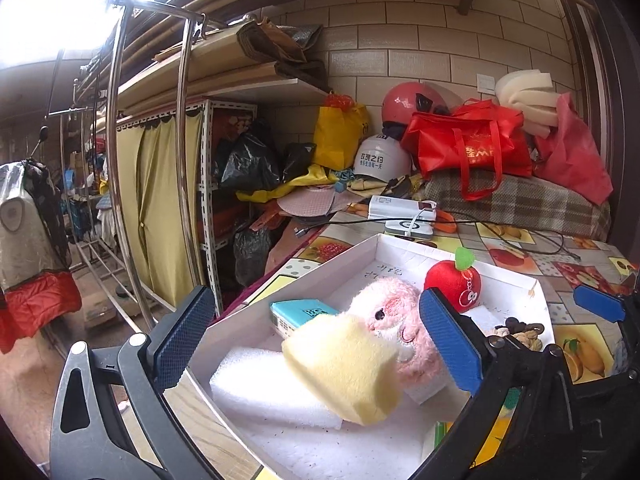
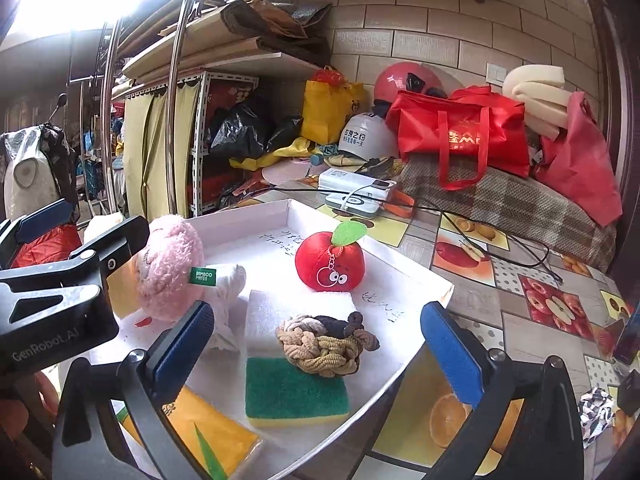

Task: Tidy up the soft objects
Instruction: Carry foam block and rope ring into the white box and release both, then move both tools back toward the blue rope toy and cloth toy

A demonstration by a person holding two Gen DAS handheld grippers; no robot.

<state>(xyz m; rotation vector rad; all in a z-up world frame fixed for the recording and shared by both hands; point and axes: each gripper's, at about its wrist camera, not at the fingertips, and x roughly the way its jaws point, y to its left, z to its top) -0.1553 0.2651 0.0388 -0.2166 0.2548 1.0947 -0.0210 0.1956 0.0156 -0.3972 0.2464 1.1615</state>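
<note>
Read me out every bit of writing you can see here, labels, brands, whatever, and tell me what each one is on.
"GenRobot.AI": on the left gripper body.
"BAMBOO MATES": green tag on the pink plush toy.
"农牌之约": white helmet; the smaller line beneath is too small to read.
Gold lettering on the red bag: partly hidden, not readable.
Handwriting on the white box floor: illegible.
Blue packet's label: too small.

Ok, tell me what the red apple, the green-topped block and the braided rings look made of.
Red apple: probably stuffed satin-like fabric; slight sheen, felt-looking leaf.
Green-topped block: sponge; coarse green scouring layer over yellow foam.
Braided rings: seemingly plaited fuzzy fabric, matte brown, tan and dark strands, likely elastic hair ties.
</note>
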